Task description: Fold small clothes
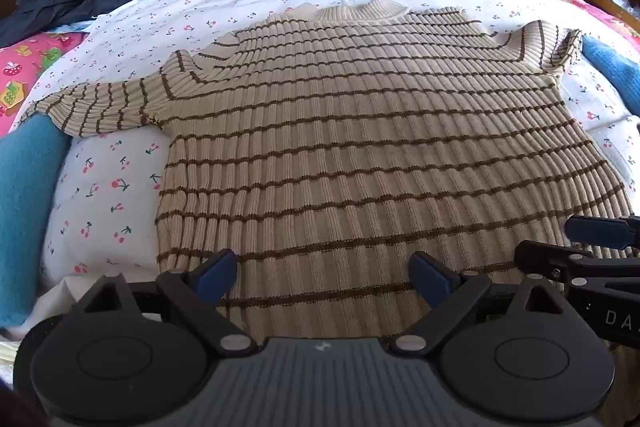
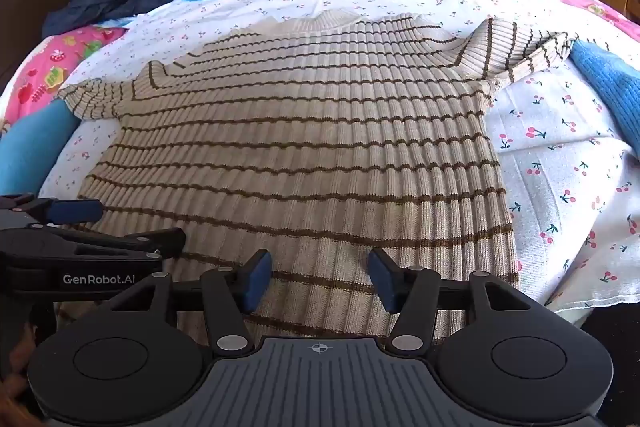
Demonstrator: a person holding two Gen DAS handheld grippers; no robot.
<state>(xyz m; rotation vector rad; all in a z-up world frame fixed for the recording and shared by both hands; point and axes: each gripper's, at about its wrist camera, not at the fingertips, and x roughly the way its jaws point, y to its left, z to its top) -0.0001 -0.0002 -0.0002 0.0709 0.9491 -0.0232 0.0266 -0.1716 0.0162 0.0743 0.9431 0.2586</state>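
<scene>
Your left gripper (image 1: 323,277) stands wide, right gripper (image 2: 320,279) narrower, both empty over the sweater's (image 1: 360,147) hem at the bed's (image 1: 120,187) near edge. Sweater flat, unfolded; next, grasp the hem corners.

Cherry-print sheet (image 2: 560,163) lies open beside the sweater (image 2: 304,155) (blue cloth (image 2: 608,87) borders it).
</scene>
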